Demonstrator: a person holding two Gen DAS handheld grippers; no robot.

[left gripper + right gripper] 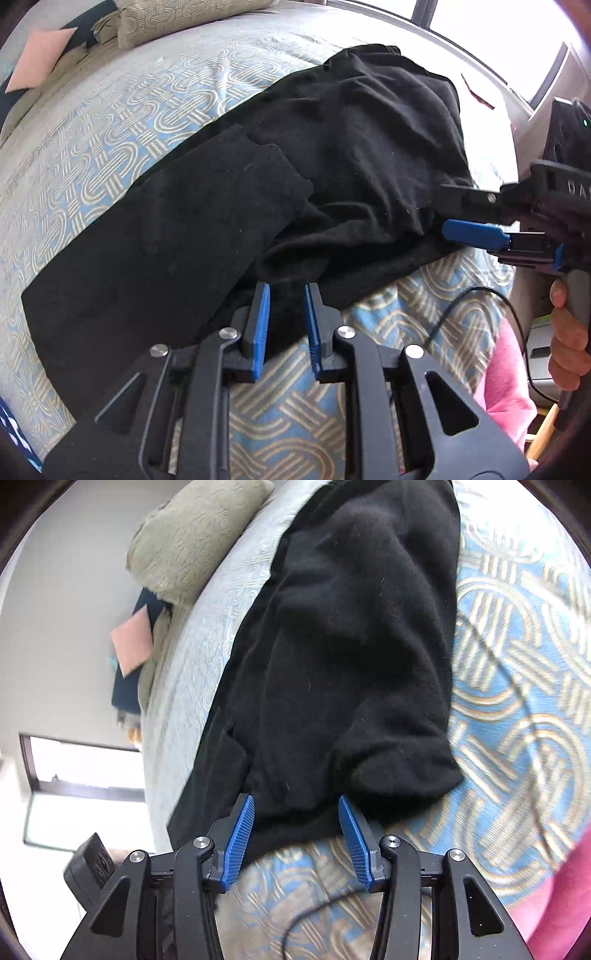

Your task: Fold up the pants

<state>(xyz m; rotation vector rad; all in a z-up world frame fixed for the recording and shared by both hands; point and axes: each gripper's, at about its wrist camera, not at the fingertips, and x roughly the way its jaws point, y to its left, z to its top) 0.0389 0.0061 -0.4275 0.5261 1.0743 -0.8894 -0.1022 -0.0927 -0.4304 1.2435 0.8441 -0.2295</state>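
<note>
Left gripper (286,291) sits bottom centre of my left wrist view, blue pads (261,317) close together with a narrow gap, tips at the near hem of the black pants (332,147); a bit of black cloth shows in the gap, but I can't tell if the pads press on it. Right gripper (296,805) is bottom centre of the right wrist view, jaws clearly apart, straddling the pants' near edge without pinching it. In the left view the right gripper (452,214) comes in from the right edge, one blue pad against the cloth, my hand (569,339) on its handle at lower right. Pants lie bunched and partly doubled over on the blue patterned bedspread (110,129), running from lower left to upper right in the left view. Tan pillow (177,18) at top left, pink fabric (506,373) at lower right, thin black cable (476,295) beside it.
</note>
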